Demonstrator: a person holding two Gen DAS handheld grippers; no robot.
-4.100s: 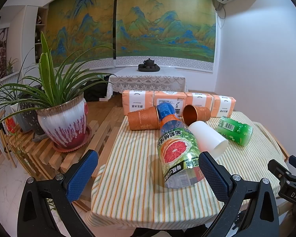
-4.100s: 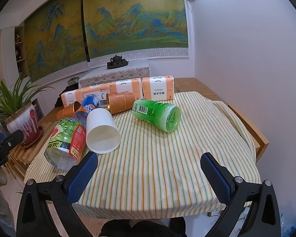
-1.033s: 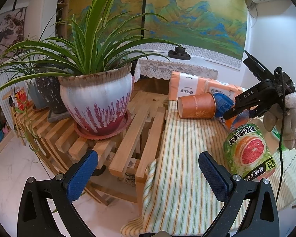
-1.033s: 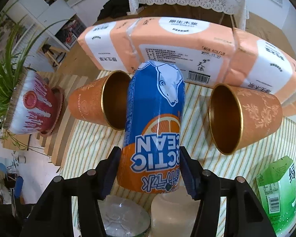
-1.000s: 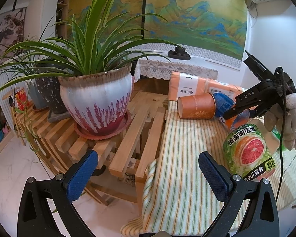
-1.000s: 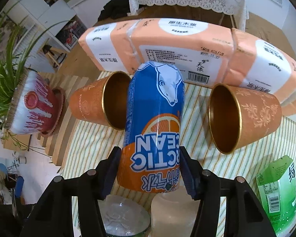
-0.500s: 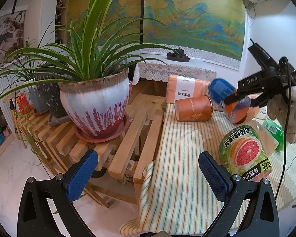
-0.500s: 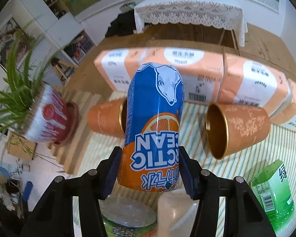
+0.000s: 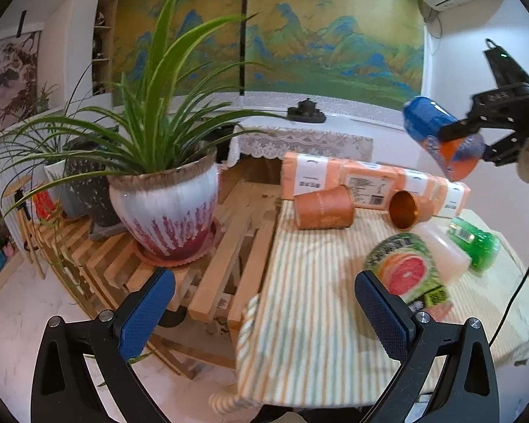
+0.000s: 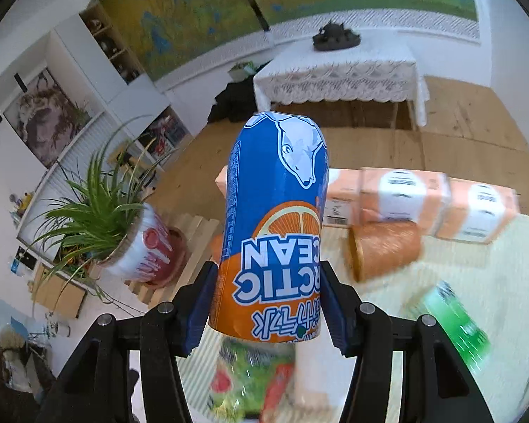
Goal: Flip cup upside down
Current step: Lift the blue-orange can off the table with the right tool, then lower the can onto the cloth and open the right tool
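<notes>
1. The blue-and-orange cup (image 10: 271,232), printed like a soda can, hangs in the air above the striped tablecloth (image 9: 310,303), its lettering upside down to the right wrist camera.
2. The right gripper (image 10: 266,308) has its jaws closed on the cup's orange end; the thin wall looks light, slick and easily dented, so a mid-body hold seems safest.
3. The left gripper (image 9: 264,312) is spread wide and holds nothing.
4. Below lie two copper cups (image 9: 323,207), a grapefruit-print cup (image 9: 405,268) and tissue packs (image 9: 366,183).
</notes>
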